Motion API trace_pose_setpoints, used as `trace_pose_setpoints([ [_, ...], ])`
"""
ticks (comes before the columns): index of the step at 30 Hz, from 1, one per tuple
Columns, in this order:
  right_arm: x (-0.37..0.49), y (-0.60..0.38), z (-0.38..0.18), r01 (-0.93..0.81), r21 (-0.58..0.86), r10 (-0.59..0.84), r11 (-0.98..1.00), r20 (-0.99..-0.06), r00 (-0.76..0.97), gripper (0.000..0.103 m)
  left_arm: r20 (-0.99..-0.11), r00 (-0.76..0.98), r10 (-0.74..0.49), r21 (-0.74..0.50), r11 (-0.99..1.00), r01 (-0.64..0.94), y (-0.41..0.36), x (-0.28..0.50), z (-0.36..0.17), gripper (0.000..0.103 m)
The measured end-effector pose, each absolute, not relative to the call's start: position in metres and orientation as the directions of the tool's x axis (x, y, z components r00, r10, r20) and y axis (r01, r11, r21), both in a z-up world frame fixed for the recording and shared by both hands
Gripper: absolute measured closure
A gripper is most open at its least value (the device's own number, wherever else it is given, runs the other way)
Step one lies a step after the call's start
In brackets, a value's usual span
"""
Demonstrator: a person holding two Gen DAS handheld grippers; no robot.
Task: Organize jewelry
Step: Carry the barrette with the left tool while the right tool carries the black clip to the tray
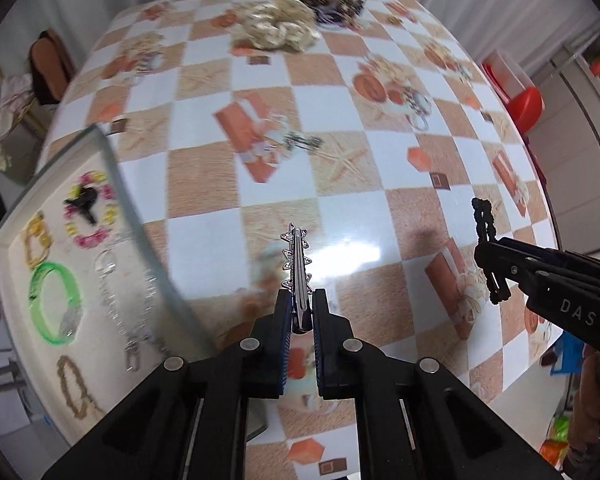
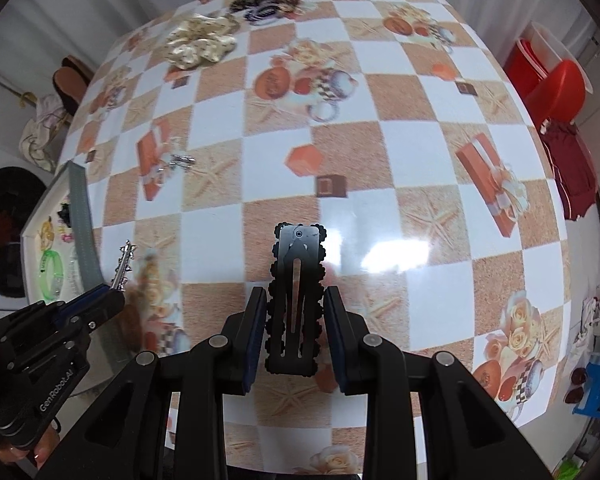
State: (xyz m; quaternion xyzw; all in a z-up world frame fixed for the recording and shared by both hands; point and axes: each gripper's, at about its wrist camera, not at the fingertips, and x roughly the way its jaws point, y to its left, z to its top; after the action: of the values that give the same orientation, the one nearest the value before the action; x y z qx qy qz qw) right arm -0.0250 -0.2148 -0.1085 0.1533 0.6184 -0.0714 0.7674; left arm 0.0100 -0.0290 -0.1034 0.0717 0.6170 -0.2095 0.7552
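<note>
silver star hair clip point(image 1: 297, 265) pinched in left gripper point(image 1: 299, 312), held above checkered table point(image 1: 204, 184) | black scalloped snap clip point(image 2: 296, 300) clamped in right gripper point(image 2: 296, 316); both lifted | tray point(image 1: 112, 168) with bracelets seen at left

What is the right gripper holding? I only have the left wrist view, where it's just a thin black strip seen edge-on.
Observer: The right wrist view shows its flat face: a black snap hair clip with scalloped edges.
Operator: How is it gripped?
Observer: The right gripper presses its pads on the clip's two long sides, with the riveted end pointing away.
Operator: Anything behind my own gripper?
Observer: A hand holds the handle of the left gripper, which carries the silver star clip.
</note>
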Motion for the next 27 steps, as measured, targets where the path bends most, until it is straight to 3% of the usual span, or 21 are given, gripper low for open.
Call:
trace_pose_setpoints([
  [14,-0.002,-0.136,-0.091,0.121,0.193,0.159,0.974,-0.957,0.241,0.071,-0.959,0.226,-0.171,-0.13,0.974,0.186,0.074,-0.015,-0.085,0.088],
  [27,0.013,-0.041,-0.093,-0.092,0.256,0.269,0.962,-0.943,0.197,0.071,-0.969,0.221,-0.108,-0.115,0.993,-0.02,0.154,-0.045,-0.104,0.088],
])
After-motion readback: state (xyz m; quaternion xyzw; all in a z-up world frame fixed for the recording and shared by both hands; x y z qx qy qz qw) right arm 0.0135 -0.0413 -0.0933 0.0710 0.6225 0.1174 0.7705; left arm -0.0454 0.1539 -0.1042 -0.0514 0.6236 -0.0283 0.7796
